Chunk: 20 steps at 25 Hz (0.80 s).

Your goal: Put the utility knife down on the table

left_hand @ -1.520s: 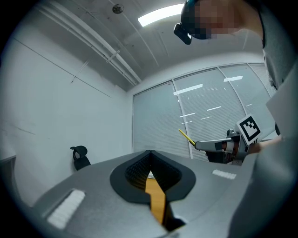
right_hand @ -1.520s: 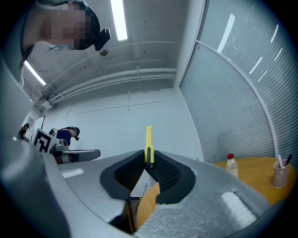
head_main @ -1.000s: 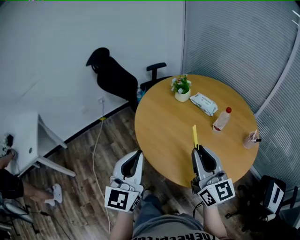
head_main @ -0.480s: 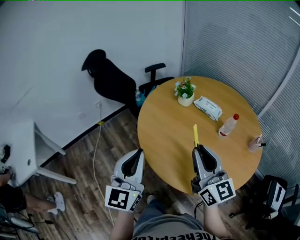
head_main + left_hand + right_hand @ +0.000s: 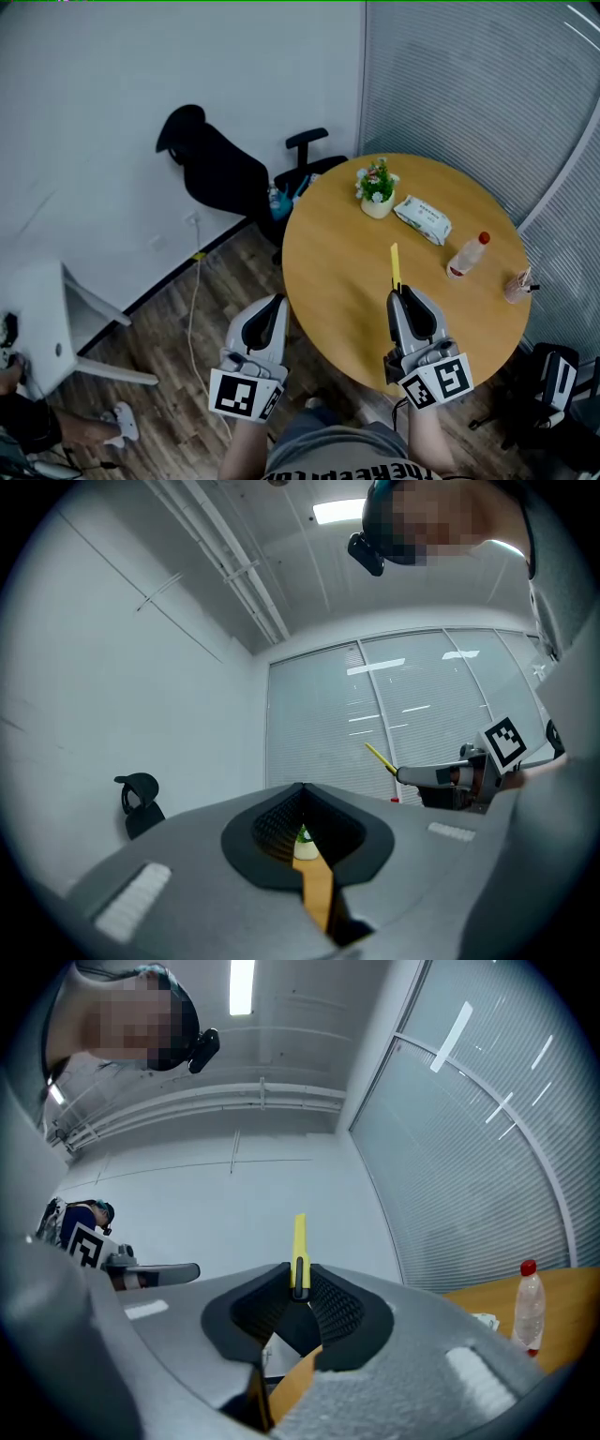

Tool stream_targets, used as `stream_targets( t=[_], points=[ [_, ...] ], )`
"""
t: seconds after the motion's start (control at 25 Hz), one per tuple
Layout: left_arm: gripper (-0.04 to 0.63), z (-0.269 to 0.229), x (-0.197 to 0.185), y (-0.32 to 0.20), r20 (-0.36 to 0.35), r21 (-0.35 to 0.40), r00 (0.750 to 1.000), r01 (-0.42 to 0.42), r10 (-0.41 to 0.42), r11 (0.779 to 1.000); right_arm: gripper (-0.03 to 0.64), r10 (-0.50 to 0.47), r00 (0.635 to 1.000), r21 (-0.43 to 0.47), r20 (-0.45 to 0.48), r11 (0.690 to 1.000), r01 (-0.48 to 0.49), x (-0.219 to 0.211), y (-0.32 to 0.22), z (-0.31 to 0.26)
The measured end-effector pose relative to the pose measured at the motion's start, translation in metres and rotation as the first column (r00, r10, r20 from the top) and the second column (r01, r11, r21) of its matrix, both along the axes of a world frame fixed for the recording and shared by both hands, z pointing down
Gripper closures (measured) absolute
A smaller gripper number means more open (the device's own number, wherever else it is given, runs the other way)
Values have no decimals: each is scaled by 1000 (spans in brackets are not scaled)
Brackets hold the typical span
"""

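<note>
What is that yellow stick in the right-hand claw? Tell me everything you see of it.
It is the utility knife: a slim, flat yellow strip, plastic by its look, dark where it is gripped. The right gripper is shut on its lower end, so it juts forward past the jaws, in the air over the round wooden table. No blade shows.

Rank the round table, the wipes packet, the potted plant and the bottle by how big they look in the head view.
1. Round table, by far the largest.
2. Wipes packet and potted plant: they look about alike, so I won't rank them.
3. Bottle, the slimmest and smallest.
</note>
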State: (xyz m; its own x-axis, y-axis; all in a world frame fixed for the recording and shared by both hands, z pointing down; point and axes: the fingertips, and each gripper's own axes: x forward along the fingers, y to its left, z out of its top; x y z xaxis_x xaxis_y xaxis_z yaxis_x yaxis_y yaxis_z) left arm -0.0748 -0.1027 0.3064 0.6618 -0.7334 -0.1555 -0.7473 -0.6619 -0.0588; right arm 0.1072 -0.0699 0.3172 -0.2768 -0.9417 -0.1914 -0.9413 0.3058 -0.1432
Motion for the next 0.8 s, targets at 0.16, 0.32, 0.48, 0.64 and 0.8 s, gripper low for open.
stream_targets(
  t=[0.16, 0.32, 0.48, 0.64, 0.8],
  points=[
    [583, -1, -11, -15, -3, 6, 1000, -24, 24, 1000, 549, 29, 1000, 7, 0, 1000, -29, -10, -10, 0],
    [583, 3, -16, -26, -3, -1, 999, -47, 47, 999, 549, 57, 998, 0, -2, 998, -57, -15, -14, 3],
    [583, 11, -14, -33, -9, -21, 997, -73, 73, 997, 549, 81, 997, -21, -8, 996, -81, -15, -15, 10],
    [583, 17, -7, -37, -9, -36, 995, -104, 104, 994, 549, 104, 995, -43, -11, 994, -104, -11, -16, 16],
    [583, 20, -1, -42, -12, -36, 992, -124, 123, 992, 549, 115, 993, -52, -15, 992, -116, -8, -20, 20]
  ],
)
